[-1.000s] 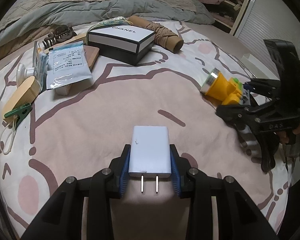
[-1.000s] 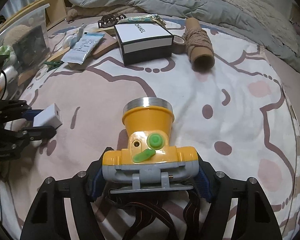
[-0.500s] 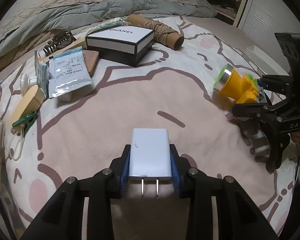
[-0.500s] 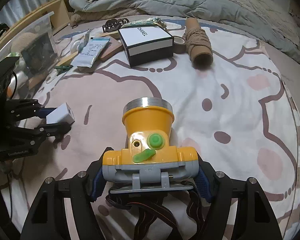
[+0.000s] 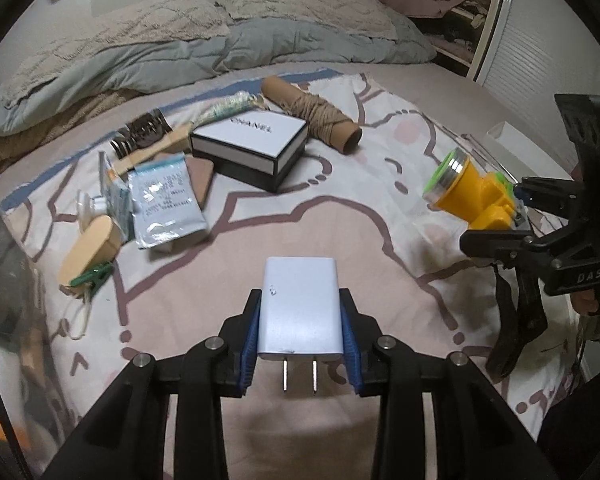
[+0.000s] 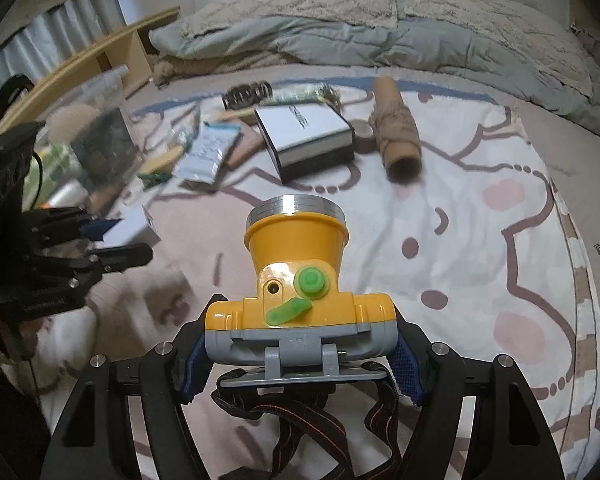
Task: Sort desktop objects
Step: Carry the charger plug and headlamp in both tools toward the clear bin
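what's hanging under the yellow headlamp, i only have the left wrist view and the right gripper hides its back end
Observer: A dark headband strap with thin orange lines loops down below the headlamp, between the arms of the right gripper.
Operator: is the grip on the lamp cone or the base
Observer: On the base: the blue pads press the sides of the grey and yellow rear housing, and the cone points away from the gripper.
Operator: any switch on it
Observer: Yes, a round green button and a small green lever sit on top of the housing.
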Tool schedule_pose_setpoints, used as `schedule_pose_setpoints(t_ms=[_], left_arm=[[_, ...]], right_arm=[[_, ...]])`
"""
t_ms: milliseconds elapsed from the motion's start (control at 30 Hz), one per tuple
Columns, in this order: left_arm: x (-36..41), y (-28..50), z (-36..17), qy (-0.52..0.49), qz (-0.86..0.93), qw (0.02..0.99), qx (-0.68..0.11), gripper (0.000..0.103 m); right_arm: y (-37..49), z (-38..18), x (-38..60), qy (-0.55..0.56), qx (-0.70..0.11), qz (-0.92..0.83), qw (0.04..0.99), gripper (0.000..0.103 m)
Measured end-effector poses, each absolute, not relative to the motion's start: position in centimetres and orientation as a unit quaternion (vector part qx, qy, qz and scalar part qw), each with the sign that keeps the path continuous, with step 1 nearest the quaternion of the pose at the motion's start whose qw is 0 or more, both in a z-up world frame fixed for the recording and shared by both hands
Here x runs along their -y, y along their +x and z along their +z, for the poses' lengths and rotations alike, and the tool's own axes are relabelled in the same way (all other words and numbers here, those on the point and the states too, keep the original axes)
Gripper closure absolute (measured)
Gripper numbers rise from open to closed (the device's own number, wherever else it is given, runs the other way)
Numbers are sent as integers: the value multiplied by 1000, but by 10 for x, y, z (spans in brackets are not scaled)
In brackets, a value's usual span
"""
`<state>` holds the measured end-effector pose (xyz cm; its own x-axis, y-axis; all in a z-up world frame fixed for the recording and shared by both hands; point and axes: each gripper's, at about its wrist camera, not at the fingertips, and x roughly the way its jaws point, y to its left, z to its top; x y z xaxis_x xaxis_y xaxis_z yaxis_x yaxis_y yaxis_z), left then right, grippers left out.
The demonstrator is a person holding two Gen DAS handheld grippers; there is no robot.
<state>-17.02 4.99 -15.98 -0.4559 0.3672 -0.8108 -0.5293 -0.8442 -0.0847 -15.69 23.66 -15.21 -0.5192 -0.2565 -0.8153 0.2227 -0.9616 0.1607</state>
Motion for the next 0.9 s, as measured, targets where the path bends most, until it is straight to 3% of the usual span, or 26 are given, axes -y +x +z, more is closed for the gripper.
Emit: schedule_pose_setpoints(t_ms=[900], left_arm=[[33, -119, -30, -380, 906, 174, -71, 68]], right_arm=[[-147, -12, -196, 405, 71, -890, 197, 29]])
